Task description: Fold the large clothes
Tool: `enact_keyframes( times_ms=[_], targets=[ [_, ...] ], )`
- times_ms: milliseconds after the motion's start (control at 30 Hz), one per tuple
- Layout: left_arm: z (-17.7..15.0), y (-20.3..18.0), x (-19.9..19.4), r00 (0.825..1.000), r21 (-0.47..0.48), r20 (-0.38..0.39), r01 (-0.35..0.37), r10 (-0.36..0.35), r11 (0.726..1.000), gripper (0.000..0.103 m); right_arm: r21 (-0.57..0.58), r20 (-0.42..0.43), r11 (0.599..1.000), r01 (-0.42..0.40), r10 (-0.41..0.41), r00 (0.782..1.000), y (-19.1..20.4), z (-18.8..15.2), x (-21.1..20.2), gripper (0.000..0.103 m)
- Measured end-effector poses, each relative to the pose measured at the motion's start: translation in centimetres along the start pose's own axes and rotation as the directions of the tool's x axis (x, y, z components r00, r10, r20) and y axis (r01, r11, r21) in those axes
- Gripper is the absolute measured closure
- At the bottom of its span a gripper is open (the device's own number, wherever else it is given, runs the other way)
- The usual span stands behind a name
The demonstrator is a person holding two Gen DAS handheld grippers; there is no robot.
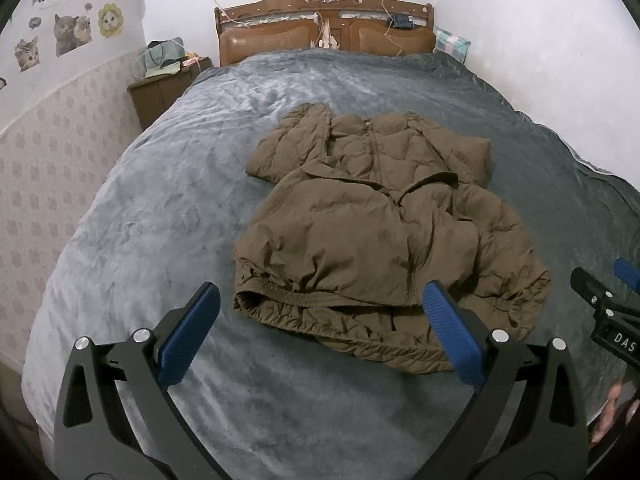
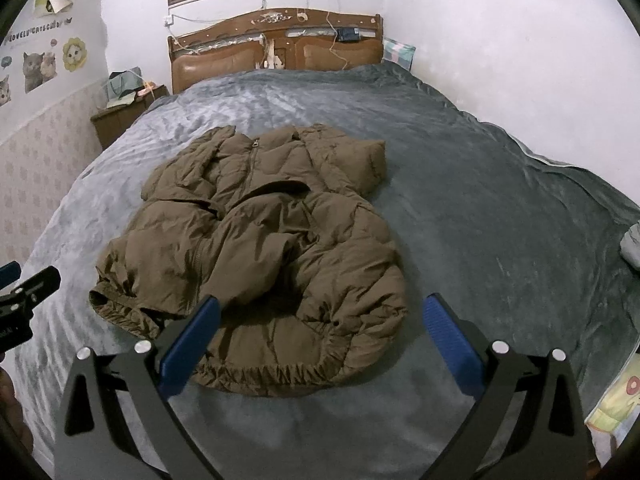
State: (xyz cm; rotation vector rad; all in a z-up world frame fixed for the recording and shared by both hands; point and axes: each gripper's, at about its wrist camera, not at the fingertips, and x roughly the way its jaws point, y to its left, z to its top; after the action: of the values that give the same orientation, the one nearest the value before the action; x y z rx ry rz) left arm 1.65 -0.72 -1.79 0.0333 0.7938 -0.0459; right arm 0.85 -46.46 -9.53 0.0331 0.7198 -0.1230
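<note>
Jacket (image 1: 384,236), brown and quilted, lies crumpled mid-bed (image 1: 160,208), its gathered hem toward me and collar toward the headboard. My left gripper (image 1: 320,336) and right gripper (image 2: 320,336) both hover with fingers spread, holding nothing. I judge each should pinch one hem corner, left then right, and draw the cloth flat before folding.

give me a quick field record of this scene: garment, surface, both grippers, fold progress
garment: brown puffer jacket, crumpled, zip side up
surface: grey blanket on bed, wooden headboard at far end
left hand-held gripper: open, empty, above the near hem
right hand-held gripper: open, empty, above the near hem
fold progress: no neat fold yet
</note>
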Motion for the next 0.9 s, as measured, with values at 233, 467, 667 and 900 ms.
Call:
enact_keyframes(
  times_ms=[233, 467, 667, 900],
  targets=[
    [-0.38, -0.03, 0.04, 1.0, -0.002, 0.001, 0.003, -0.003, 1.0, 0.003, 0.004, -0.001, 1.0, -0.001, 0.001, 1.0, -0.03, -0.07, 0.06, 0.002],
    [-0.5, 0.09, 0.09, 1.0, -0.003, -0.004, 0.0, 0.0, 1.0, 0.003, 0.003, 0.002, 1.0, -0.002, 0.002, 1.0, -0.04, -0.12, -0.1, 0.002],
    [-0.64, 0.34, 0.25, 1.0, -0.003, -0.006, -0.001, 0.001, 1.0, 0.003, 0.0, 0.0, 1.0, 0.001, -0.001, 1.0, 0.02, -0.12, -0.01, 0.002],
    [-0.78, 0.58, 0.6, 1.0, 0.0, -0.016, -0.002, 0.002, 1.0, 0.003, 0.0, -0.001, 1.0, 0.002, -0.002, 1.0, -0.03, -0.37, -0.22, 0.002]
  ],
)
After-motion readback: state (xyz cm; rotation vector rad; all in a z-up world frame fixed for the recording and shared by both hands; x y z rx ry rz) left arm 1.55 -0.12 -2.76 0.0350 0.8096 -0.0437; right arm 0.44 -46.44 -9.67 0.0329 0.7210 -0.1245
